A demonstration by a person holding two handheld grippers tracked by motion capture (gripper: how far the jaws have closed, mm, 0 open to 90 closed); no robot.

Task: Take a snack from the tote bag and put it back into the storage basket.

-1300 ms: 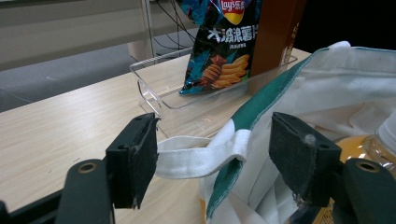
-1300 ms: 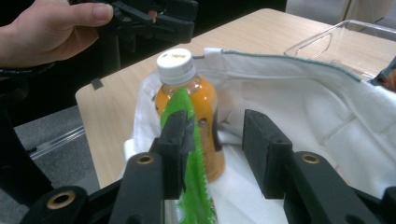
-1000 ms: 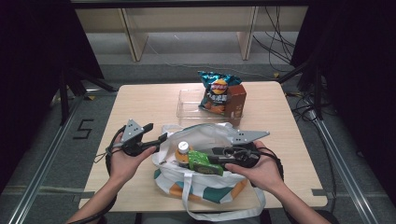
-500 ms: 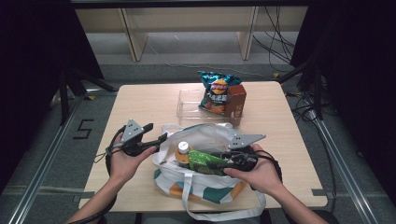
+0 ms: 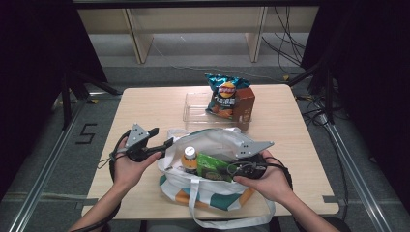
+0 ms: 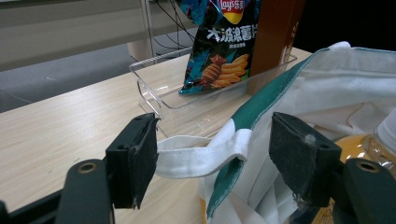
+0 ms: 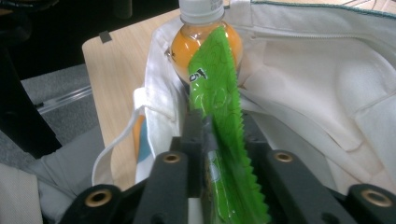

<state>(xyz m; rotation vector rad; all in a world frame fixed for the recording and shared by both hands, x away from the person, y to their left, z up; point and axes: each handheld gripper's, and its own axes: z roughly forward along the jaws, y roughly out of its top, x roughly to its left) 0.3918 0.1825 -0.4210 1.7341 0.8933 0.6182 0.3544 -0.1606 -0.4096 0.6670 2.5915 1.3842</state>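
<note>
Right gripper [image 7: 219, 140] closing on green packet [image 7: 217, 107] | wooden table [image 5: 154, 104] | grey floor [image 5: 183, 53]

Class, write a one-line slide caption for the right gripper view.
Right gripper pinches a green snack packet over the open tote bag, orange drink bottle behind.

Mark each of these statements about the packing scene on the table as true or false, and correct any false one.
1. The right tool is shut on the green packet. True; its jaws have just been closing.
2. The orange drink bottle lies on the bare table beside the bag. False: it stands inside the white tote bag.
3. The chips bag stands in the clear tray. True.
4. The left tool is clamped on the brown box. False: its jaws stand open around the tote's strap; the box stands in the tray.
</note>
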